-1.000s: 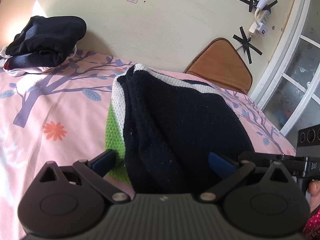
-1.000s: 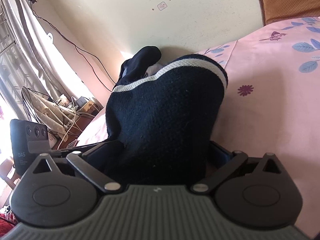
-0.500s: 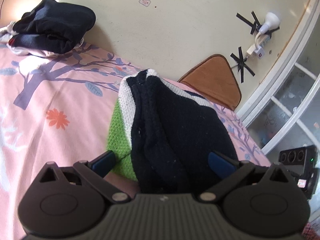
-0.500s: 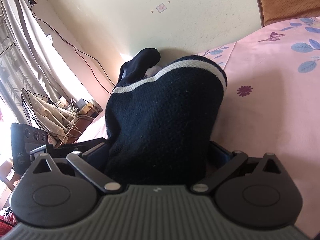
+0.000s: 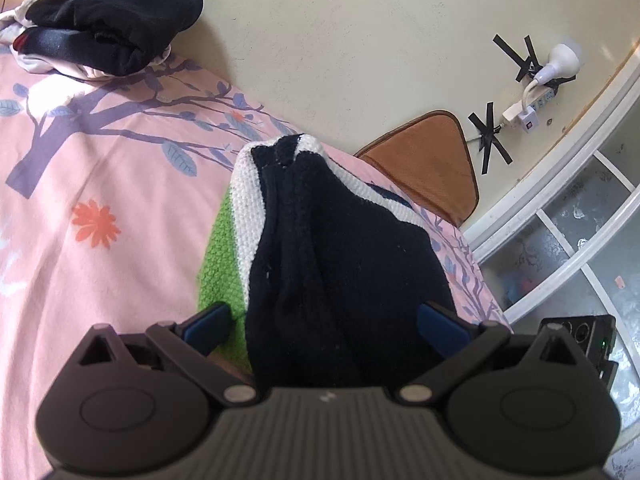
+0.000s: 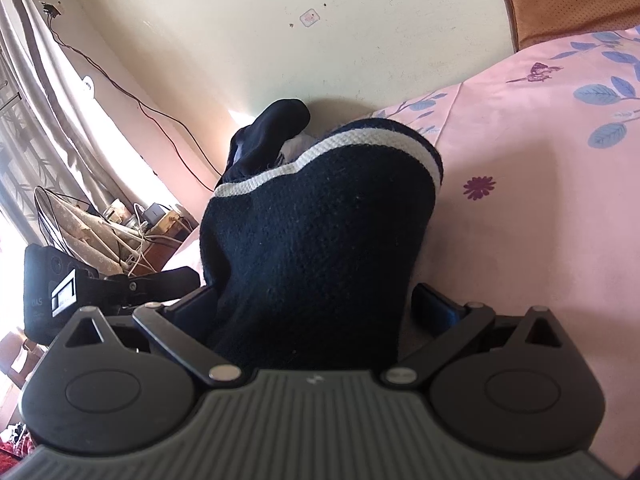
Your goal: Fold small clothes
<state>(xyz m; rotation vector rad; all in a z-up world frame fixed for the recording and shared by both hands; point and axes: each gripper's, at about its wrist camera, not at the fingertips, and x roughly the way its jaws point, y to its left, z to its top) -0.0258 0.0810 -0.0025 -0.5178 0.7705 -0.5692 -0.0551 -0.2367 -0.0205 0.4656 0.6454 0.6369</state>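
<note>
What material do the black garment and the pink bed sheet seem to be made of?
Black garment: seemingly knitted wool or acrylic yarn, matte and fuzzy; visible stitch loops, with white and green knit bands. Pink bed sheet: looks like smooth woven cotton or polyester, matte, with printed branches and flowers; the fibre cannot be told.

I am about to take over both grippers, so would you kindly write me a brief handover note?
Left gripper: jaws apart, the knitted sweater bunched between them.
Right gripper: the same, at the sweater's other end.
The black, white-striped, green-panelled sweater is raised over the pink bedsheet; the pile of dark clothes sits by the wall.
Done: sweater gathered up.
Left: probably lay it down, finish the fold.
</note>
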